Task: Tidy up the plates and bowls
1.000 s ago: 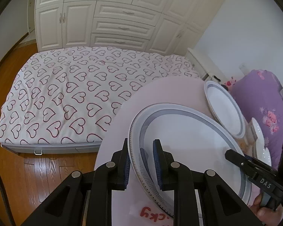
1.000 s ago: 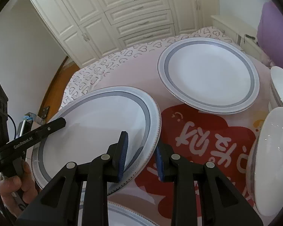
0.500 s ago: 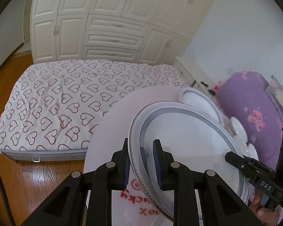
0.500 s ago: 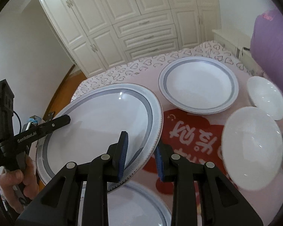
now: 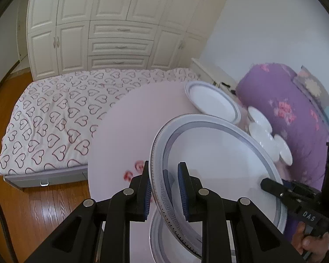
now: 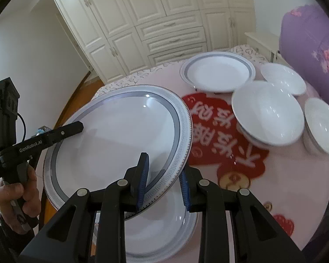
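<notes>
Item: large plate (image 6: 116, 142), white with a grey band and a Greek-key rim. It is held tilted above the round table (image 5: 129, 114), gripped on two opposite edges.

Left gripper (image 5: 164, 188): jaws pinch the plate's left rim, one blue pad under the rim and one on the upper face. In the right wrist view this gripper (image 6: 76, 129) reaches in from the left, with a hand (image 6: 17, 199) on its handle.

Right gripper (image 6: 162, 186): jaws pinch the plate's near-right rim in the same way, one pad above and one below. In the left wrist view this gripper (image 5: 272, 186) shows at the plate's right edge, held by a hand (image 5: 307, 241).

Directly below the held plate: a second plate (image 6: 164, 230) of the same pattern, lying flat on the near part of the table; the held one overlaps it in view and does not visibly touch it.

Far side of the table: a smaller banded plate (image 6: 217, 72), flat and empty.

Right side of the table: three white bowls, all empty. The largest bowl (image 6: 267, 114) sits just right of the red printed patch (image 6: 226, 144) on the tablecloth; a smaller bowl (image 6: 283, 79) stands beyond it, beside the far plate; a third bowl (image 6: 322, 125) sits at the right edge, blurred.

Surroundings: heart-print bed (image 5: 54, 114) to the left beyond the table, white wardrobe (image 5: 111, 26) at the far wall, purple floral bundle (image 5: 291, 114) on the right.
</notes>
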